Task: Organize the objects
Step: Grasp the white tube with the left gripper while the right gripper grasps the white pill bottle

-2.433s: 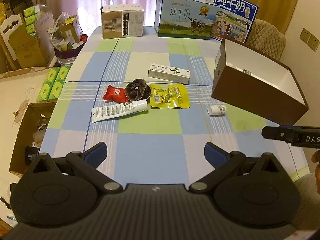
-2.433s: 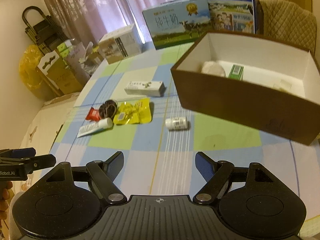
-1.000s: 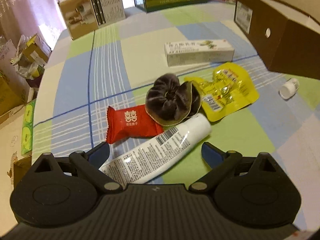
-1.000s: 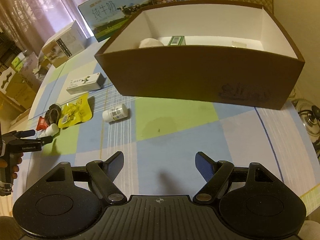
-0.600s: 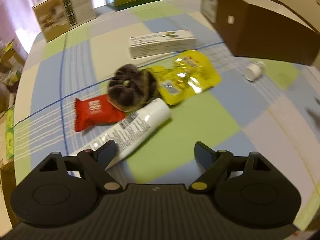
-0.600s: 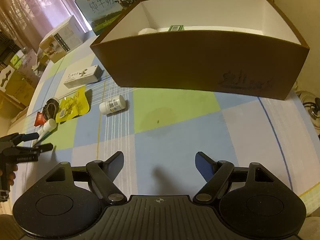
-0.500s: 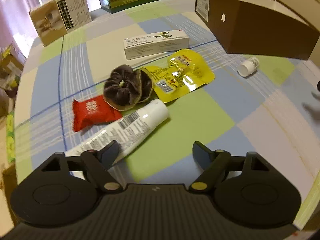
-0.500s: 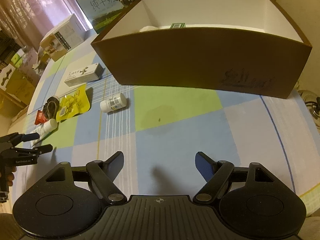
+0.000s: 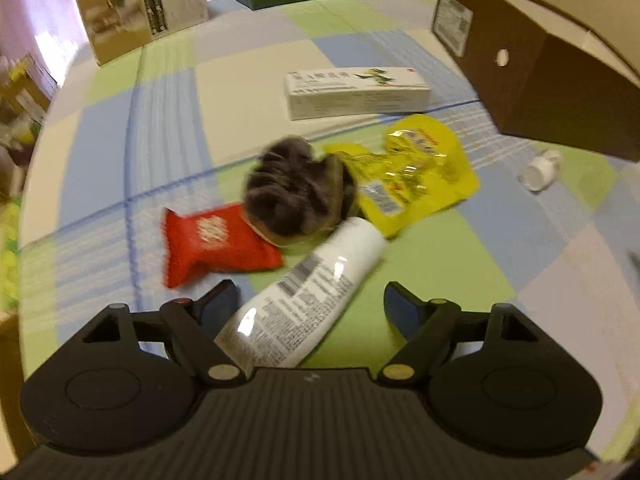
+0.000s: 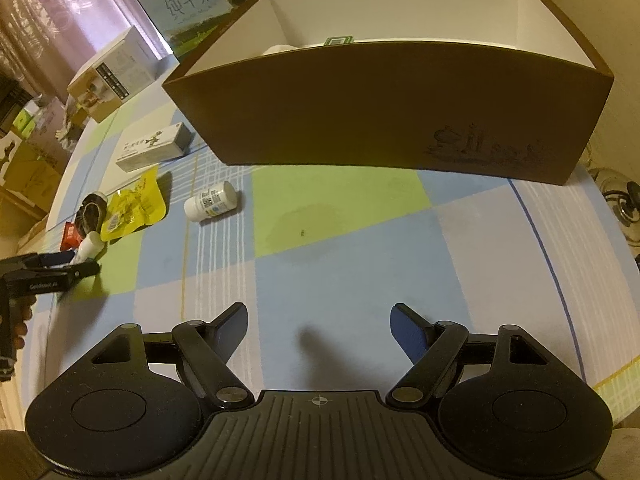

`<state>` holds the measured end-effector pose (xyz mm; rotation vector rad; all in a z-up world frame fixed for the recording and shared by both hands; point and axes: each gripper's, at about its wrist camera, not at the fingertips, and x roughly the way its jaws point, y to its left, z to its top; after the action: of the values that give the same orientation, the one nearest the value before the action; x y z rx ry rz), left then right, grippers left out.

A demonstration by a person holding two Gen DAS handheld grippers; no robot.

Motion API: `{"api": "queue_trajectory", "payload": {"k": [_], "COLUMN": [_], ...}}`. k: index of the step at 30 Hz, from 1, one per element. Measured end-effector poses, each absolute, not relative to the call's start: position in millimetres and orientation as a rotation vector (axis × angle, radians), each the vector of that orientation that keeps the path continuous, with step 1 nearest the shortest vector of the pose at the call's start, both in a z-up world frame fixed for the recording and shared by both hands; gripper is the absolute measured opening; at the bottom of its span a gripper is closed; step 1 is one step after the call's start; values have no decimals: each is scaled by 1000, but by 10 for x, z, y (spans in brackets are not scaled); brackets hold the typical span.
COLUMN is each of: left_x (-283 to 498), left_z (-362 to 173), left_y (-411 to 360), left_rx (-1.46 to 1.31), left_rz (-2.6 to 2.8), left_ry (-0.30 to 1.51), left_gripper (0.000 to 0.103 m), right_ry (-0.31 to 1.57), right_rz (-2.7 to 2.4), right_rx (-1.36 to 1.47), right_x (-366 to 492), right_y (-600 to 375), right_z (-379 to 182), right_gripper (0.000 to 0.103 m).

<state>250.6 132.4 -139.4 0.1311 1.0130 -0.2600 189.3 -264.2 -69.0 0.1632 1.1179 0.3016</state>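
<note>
My left gripper [image 9: 310, 300] is open with the lower half of a white tube [image 9: 304, 300] lying between its fingers, not squeezed. Just beyond the tube lie a red sachet [image 9: 216, 242], a dark scrunchie [image 9: 298, 196] and a yellow pouch [image 9: 416, 176]. Farther back is a white carton [image 9: 358, 92]; a small white bottle [image 9: 540, 166] lies at the right. My right gripper [image 10: 318, 322] hangs open over bare tablecloth in front of the brown box [image 10: 392, 108], which holds a few items. The right wrist view also shows the bottle [image 10: 211, 201] and the left gripper [image 10: 76, 264] astride the tube [image 10: 89, 246].
The brown box [image 9: 560, 92] stands at the right of the checked tablecloth [image 9: 160, 128]. A milk carton box [image 10: 200, 4] and a beige appliance box [image 9: 144, 8] line the table's far edge. Cardboard boxes and clutter sit past the left edge.
My left gripper has dropped forward toward the table, so the tube now lies between its open fingers. The right gripper has barely shifted in front of the brown box.
</note>
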Motion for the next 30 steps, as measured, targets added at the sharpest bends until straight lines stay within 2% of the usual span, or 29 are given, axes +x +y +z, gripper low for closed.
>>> {"api": "queue_trajectory", "payload": {"k": [6, 8, 14, 24, 27, 28, 30], "left_x": [2197, 2041, 1793, 2130, 2233, 2253, 2273], "left_z": [-1387, -1382, -1369, -1357, -1357, -1357, -1354], "left_y": [1121, 1007, 719, 686, 745, 754, 778], "left_rx": [127, 119, 54, -101, -123, -123, -127], "left_rz": [-324, -313, -215, 54, 110, 125, 146], "left_ry": [1019, 1016, 1013, 1023, 1014, 1011, 1007], "left_gripper": [76, 69, 63, 59, 51, 43, 37], "right_ry": [1131, 1137, 1157, 1113, 1081, 1071, 1046], "right_rz": [299, 300, 308, 340, 365, 375, 397], "right_rx": [177, 183, 183, 70, 22, 12, -7], "right_x": [1908, 1904, 1880, 1804, 1838, 1864, 1905], "right_y": [-2643, -2639, -2606, -2435, -2298, -2245, -2128], "right_z": [-756, -786, -872, -957, -984, -1001, -1029], "right_gripper": [76, 76, 76, 76, 76, 76, 76]}}
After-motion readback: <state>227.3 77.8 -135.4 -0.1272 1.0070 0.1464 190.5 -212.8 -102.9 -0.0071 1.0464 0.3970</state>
